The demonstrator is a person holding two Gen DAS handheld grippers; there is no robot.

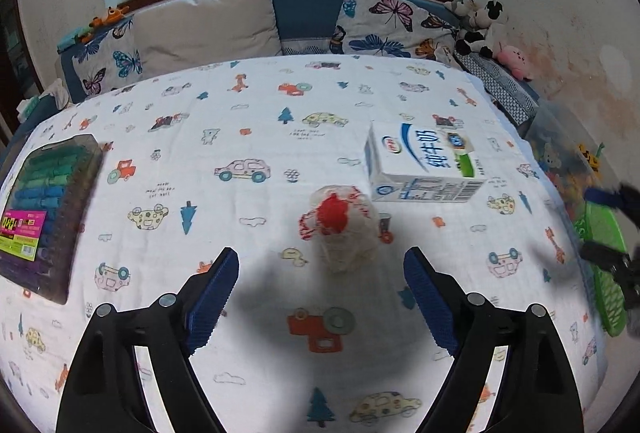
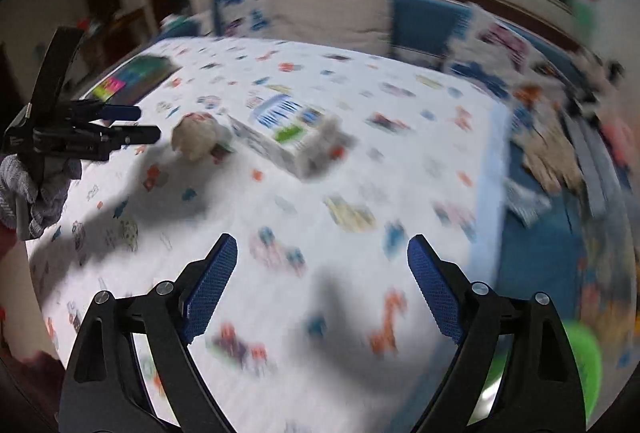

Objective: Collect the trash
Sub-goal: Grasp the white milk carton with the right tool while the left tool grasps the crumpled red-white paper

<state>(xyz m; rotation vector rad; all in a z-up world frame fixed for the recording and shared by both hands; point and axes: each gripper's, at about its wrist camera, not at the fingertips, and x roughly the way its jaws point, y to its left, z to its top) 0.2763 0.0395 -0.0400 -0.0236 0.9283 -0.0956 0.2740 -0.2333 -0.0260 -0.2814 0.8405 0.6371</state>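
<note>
Trash sits dead ahead of your left gripper (image 1: 321, 295): the crumpled white plastic bag with red print (image 1: 340, 229) lies on the white cloth with cartoon cars and trees (image 1: 240, 137), just beyond the blue ribbed fingertips (image 1: 218, 293) and almost centred between them, a touch toward the right-hand pad. Your left jaws stand wide apart with nothing in them, and their gap looks broader than the bag, so a straight push forward and down should put it between the pads. The bag is a squat lump with no clear long axis, so I judge you need no wrist turn. Just behind it and to its right lies the white and blue milk carton (image 1: 420, 165), flat, its long side running across your view; it is near the bag but apart from it. Your right gripper (image 2: 322, 291) is also spread wide and holds nothing, and it is well away from both items: in its blurred view the bag (image 2: 196, 135) and carton (image 2: 288, 137) lie far off toward the upper left. The left hand is plainly the nearer one. A green slotted plastic bin (image 1: 604, 273) shows at the table's right edge.
</note>
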